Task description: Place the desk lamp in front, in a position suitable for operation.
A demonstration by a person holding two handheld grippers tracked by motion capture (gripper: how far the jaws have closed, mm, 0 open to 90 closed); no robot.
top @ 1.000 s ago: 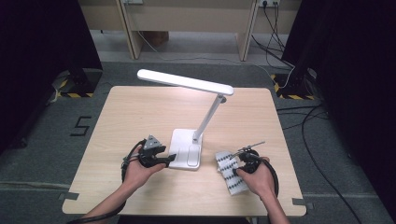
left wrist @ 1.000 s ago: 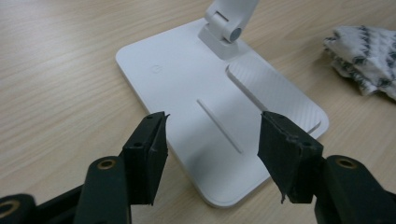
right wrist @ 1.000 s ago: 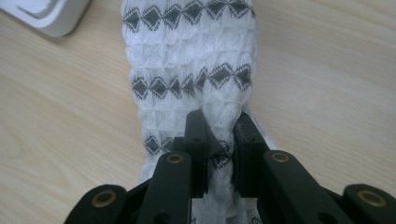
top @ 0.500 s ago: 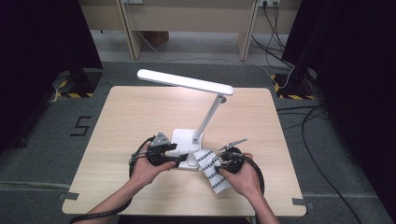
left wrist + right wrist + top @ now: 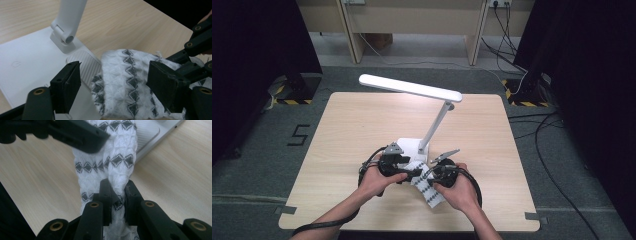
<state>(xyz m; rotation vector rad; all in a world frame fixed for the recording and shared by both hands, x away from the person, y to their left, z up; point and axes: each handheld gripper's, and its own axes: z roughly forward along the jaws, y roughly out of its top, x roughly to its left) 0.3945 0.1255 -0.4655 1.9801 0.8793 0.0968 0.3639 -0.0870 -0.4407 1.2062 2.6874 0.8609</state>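
The right gripper (image 5: pixel 117 195) has the white knitted cloth (image 5: pixel 110 162) pinched between its fingers (image 5: pixel 106 192), which are drawn in narrow on a gathered fold of the fabric. The cloth, white with rows of grey diamond patterning, hangs off that grip just above the desk (image 5: pixel 362 120), at the near edge of the desk lamp's white base (image 5: pixel 30 65); part of it seems to lie over the base's corner, though from the high view it is too small to be sure whether it rests there or is lifted clear.

The left gripper (image 5: pixel 117 85) has come right up to the same cloth. Its fingers (image 5: pixel 70 82) stand wide, having just been opening, and the cloth's free end sits between them without either pad pressing on it.

So, as I read it, the pick-up is done on one side only: the cloth is off the desk in the right gripper, and the left is poised for the second hold. What is left is to close the left fingers on the free end, then whatever the two-handed work is, spreading or folding most likely, well away from the lamp (image 5: pixel 412 89).
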